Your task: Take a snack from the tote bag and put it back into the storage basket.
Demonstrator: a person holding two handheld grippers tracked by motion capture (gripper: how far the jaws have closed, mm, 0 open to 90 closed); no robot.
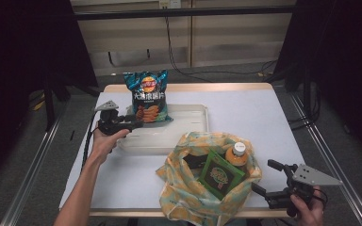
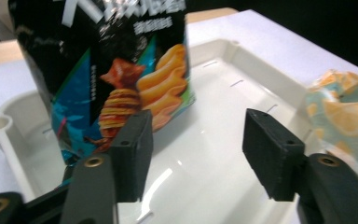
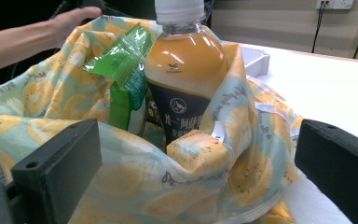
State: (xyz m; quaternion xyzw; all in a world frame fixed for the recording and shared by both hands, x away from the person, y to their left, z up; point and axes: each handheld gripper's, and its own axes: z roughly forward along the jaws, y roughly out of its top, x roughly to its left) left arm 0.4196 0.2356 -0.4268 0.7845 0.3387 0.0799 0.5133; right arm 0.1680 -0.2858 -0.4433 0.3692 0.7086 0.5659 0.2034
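Nearest the camera, a forearm (image 1: 82, 188) came in bottom left, over the white worktop (image 1: 245, 117) with its wood-coloured edge. Left hand-held gripper (image 1: 134, 123) sat at the left end of a shallow white tray (image 1: 188, 123), jaws spread with nothing between them. Chip bag (image 1: 147, 96) stood upright in the tray's far-left corner, just past that gripper, not touched by either pad. Right of the tray, a lemon-print cloth bag (image 1: 181, 188) lay open near the front edge, holding a green packet (image 1: 219, 175) and a white-capped bottle of orange drink (image 1: 238, 157). Right hand-held gripper (image 1: 261, 176) was level at the bag's right side, jaws wide, the cloth between them but not pinched. Room: grey floor, metal rails down both sides, dark curtains left and right, pale panelled wall behind with cables hanging from an outlet.
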